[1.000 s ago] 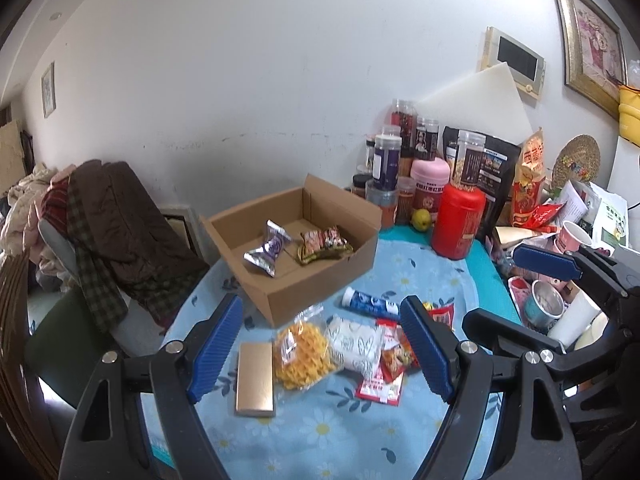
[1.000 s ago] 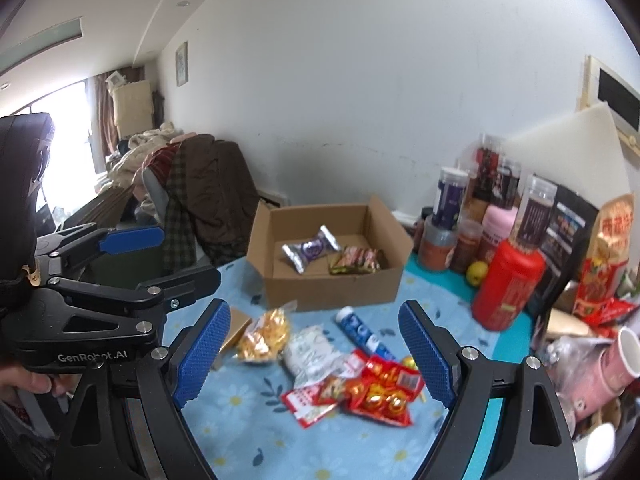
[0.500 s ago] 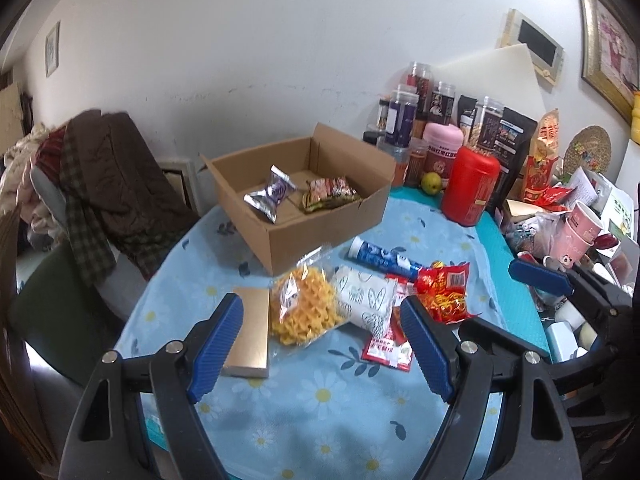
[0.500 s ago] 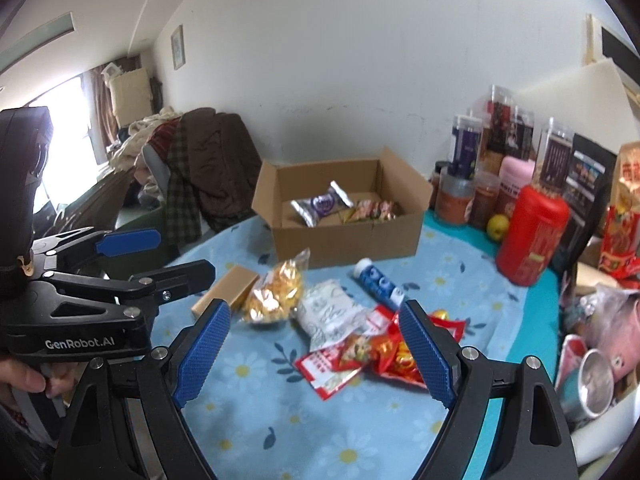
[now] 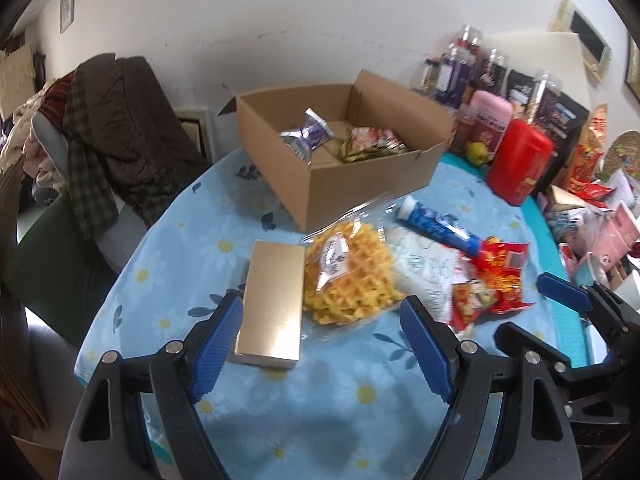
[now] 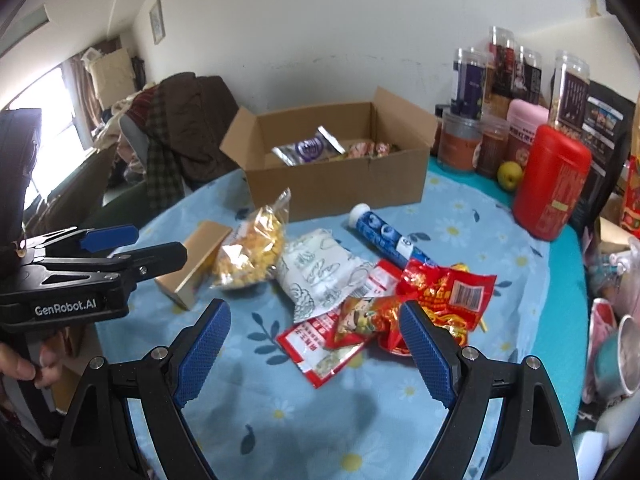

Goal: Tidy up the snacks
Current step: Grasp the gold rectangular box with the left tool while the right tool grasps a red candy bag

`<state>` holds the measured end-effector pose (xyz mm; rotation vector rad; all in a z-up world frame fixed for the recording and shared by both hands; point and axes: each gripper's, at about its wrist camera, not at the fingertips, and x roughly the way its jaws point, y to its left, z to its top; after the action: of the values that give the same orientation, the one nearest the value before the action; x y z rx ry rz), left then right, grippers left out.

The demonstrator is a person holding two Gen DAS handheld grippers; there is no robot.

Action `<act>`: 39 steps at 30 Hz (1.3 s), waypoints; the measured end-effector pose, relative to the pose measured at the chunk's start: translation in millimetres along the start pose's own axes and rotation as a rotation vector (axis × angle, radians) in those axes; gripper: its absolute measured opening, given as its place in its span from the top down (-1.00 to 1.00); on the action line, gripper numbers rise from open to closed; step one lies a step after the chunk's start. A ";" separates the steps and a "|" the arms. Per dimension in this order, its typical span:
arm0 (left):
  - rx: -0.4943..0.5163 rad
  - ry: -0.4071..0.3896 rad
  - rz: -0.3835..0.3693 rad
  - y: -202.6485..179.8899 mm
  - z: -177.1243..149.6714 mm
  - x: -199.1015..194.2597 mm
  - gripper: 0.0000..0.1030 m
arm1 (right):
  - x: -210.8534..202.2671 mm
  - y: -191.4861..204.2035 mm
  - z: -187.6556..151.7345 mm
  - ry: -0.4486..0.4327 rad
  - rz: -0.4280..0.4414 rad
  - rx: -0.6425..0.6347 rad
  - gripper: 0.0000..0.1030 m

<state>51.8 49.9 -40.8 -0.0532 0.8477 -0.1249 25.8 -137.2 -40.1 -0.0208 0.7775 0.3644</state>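
Dropping in closer is pretty much the whole story over the last second: both grippers have come down toward the table (image 5: 280, 408) and tipped forward, so the snack pile that sat small and low in the views a second ago now fills the middle of them. Nothing on the blue flowered cloth looks like it has moved, and neither jaw spread has changed. The left gripper (image 5: 322, 344) is spread wide with nothing in it, its left pad just beside the gold box (image 5: 274, 304), with the waffle bag (image 5: 348, 276) lying between the pads further out. The right gripper (image 6: 316, 350) is likewise released and empty, framing the red snack packets (image 6: 404, 304), with the white pouch (image 6: 320, 272) and the blue tube (image 6: 386, 236) just beyond. The cardboard box (image 6: 336, 184) at the back already holds a purple packet (image 6: 308, 148) and another wrapper beside it, so sorting looks started but mostly undone. Best guess, the person is lining up two pickups at once, gold box or waffles on the left, red packets on the right. No contact yet on either side, so nothing is committed.
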 end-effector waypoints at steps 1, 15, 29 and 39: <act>-0.004 0.009 0.005 2.3 0.4 5.0 -0.57 | 4.3 -1.1 0.5 0.006 -0.001 0.004 -0.69; -0.005 0.077 0.103 29.4 10.0 62.8 -0.29 | 41.1 -25.7 -2.4 0.072 -0.098 0.042 -0.69; -0.021 0.139 0.025 32.8 -1.2 76.3 0.13 | 61.2 -21.0 -6.0 0.072 -0.171 -0.040 0.05; -0.034 0.136 -0.011 23.9 -22.4 50.3 0.13 | 40.8 -25.2 -16.1 0.061 -0.119 -0.002 0.51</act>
<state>70.1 67.0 -95.3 -0.0813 0.9854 -0.1253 49.7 -150.5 -82.6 -0.0802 0.8325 0.2523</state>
